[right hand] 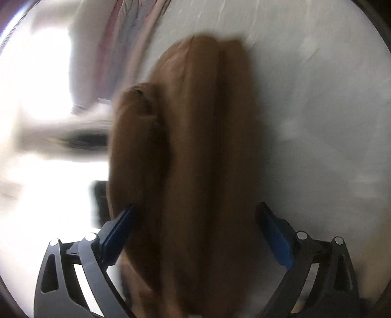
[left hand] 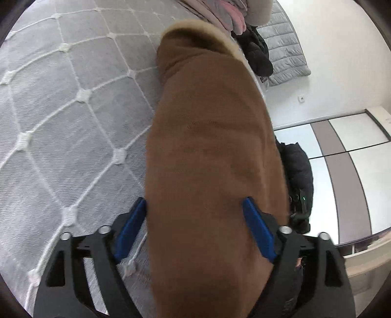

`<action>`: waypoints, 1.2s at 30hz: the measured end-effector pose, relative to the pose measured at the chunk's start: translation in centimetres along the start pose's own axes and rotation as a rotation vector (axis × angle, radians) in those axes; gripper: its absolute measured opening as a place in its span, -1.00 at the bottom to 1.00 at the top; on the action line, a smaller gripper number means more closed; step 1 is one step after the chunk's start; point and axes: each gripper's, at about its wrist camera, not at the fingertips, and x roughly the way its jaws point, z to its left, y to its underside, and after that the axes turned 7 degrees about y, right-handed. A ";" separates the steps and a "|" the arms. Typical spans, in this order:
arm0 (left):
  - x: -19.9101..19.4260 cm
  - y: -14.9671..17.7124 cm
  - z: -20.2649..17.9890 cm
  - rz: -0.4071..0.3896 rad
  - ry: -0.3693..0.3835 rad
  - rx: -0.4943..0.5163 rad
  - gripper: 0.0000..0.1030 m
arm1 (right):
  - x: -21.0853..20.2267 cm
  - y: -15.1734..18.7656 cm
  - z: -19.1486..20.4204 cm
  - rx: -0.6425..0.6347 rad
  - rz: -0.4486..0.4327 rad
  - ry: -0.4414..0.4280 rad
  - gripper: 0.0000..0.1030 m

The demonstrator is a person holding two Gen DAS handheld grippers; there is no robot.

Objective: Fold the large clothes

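Left tongs point(left hand: 195, 208): spread wide, blue pads point(left hand: 129, 232) standing off either flank of the brown coat point(left hand: 210, 146), one just beside the cloth on the bed side, the other lying over it, neither seems to press. Right tongs point(right hand: 195, 215): also spread wide, coat folds point(right hand: 190, 159) bunched between them; one pad sits at the cloth's edge, the other clear of it. That view is badly smeared, so contact there is not certain. My read: both pairs have let go, nothing pinched. The coat lies as a long, narrow folded bundle on the bed point(left hand: 73, 110), its long axis running straight ahead from both tongs toward the pale fur collar point(left hand: 195, 27) at the far end. Each pair straddles the near end, so neither hand is clearly nearer; they appear to be at roughly the same end. Room: the quilted bed cover is open and bare on one side of the bundle in the left wrist view, good space to lay or flip the next fold. The other side is tight: the bundle runs close to the bed edge, with floor and a wardrobe point(left hand: 342, 151) beyond, and dark garments point(left hand: 259, 56) plus a clothes pile point(left hand: 227, 12) past the collar. Next fold should probably go lengthwise, collar toward the near end, or be kept toward the open bed side so nothing slides off the edge.
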 end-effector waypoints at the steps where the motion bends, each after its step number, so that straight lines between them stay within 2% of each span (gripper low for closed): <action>1: 1.1 0.3 -0.2 0.021 0.006 0.004 0.64 | 0.4 -0.1 0.0 0.022 -0.002 -0.046 0.86; 4: 2.6 0.7 -1.2 0.039 -0.038 0.043 0.67 | -0.3 0.4 1.5 -0.023 -0.018 -0.084 0.89; 6: 2.6 0.8 -1.6 0.032 -0.034 0.047 0.67 | -1.0 0.6 1.3 -0.015 -0.032 -0.124 0.89; 8: 2.8 0.8 -1.5 0.032 -0.042 0.050 0.67 | -0.7 0.5 1.0 -0.012 -0.030 -0.126 0.89; 10: 2.6 1.0 -1.6 0.030 -0.048 0.055 0.67 | -0.2 0.7 1.6 -0.067 -0.027 -0.032 0.89; 11: 2.7 1.1 -1.7 0.030 -0.050 0.057 0.67 | 0.6 0.7 2.2 -0.096 -0.021 0.032 0.89; 12: 2.9 0.9 -1.9 0.031 -0.052 0.058 0.67 | 1.5 0.8 2.7 -0.136 -0.004 0.140 0.89; 14: 3.0 0.8 -2.0 0.031 -0.049 0.055 0.67 | 2.9 0.5 2.7 -0.184 0.007 0.247 0.89; 15: 3.2 0.5 -2.0 0.031 -0.046 0.051 0.67 | 3.1 0.3 2.4 -0.176 0.010 0.229 0.89; 18: 3.7 0.5 -2.1 0.034 -0.053 0.046 0.67 | 2.6 -0.1 0.6 -0.071 -0.003 0.099 0.87; 19: 3.6 0.4 -2.0 0.032 -0.055 0.046 0.67 | 2.5 0.0 0.6 -0.074 -0.009 0.084 0.72; 20: 3.5 0.3 -2.0 0.026 -0.060 0.047 0.67 | 2.6 0.5 1.2 -0.110 -0.022 0.079 0.25; 21: 3.2 0.3 -2.2 0.016 -0.067 0.052 0.64 | 2.5 0.9 1.6 -0.138 -0.045 0.107 0.09; 23: 3.0 0.4 -2.8 -0.009 -0.083 0.070 0.41 | 2.2 1.6 2.2 -0.180 -0.079 0.123 -0.10; 26: 1.8 0.8 -4.6 -0.064 -0.086 0.129 0.14 | 2.2 3.0 4.8 -0.296 -0.143 0.128 -0.14; 32: -2.7 0.7 -6.2 -0.193 -0.103 0.202 0.09 | 2.6 5.1 8.8 -0.444 -0.189 -0.017 -0.14; 36: -7.9 0.0 -5.8 -0.264 -0.140 0.209 0.09 | 6.9 4.5 11.1 -0.453 -0.144 -0.097 -0.13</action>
